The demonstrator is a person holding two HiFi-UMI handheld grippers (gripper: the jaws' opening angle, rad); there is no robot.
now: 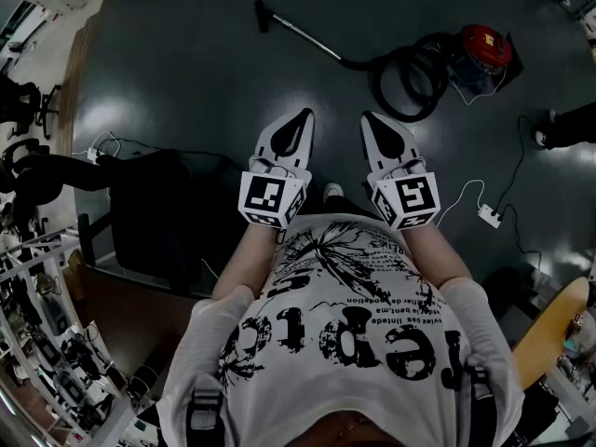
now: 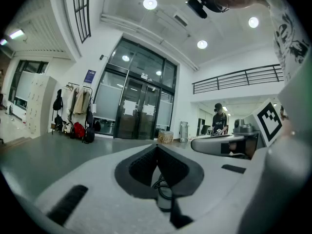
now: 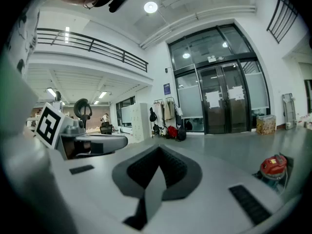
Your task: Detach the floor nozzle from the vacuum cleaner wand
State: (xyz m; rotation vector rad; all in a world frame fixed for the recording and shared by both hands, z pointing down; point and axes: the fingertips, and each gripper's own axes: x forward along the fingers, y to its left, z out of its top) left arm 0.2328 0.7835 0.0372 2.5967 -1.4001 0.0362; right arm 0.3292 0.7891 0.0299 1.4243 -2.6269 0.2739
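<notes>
I'm seeing the red vacuum canister point(image 1: 484, 45) far right, black hose point(image 1: 402, 89) beside it; white left gripper point(image 1: 303, 115) and right gripper point(image 1: 367, 117) showing black-and-white square markers.

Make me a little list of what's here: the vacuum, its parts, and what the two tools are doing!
vacuum cleaner: red, on the dark floor, ahead to the right
hose: black, coiled beside the vacuum cleaner
wand: lying on the floor, running from the hose
floor nozzle: still on the wand's far end
left tool: shut, empty, held in the air, not near the wand
right tool: shut, empty, beside the left tool
job: not started yet
</notes>
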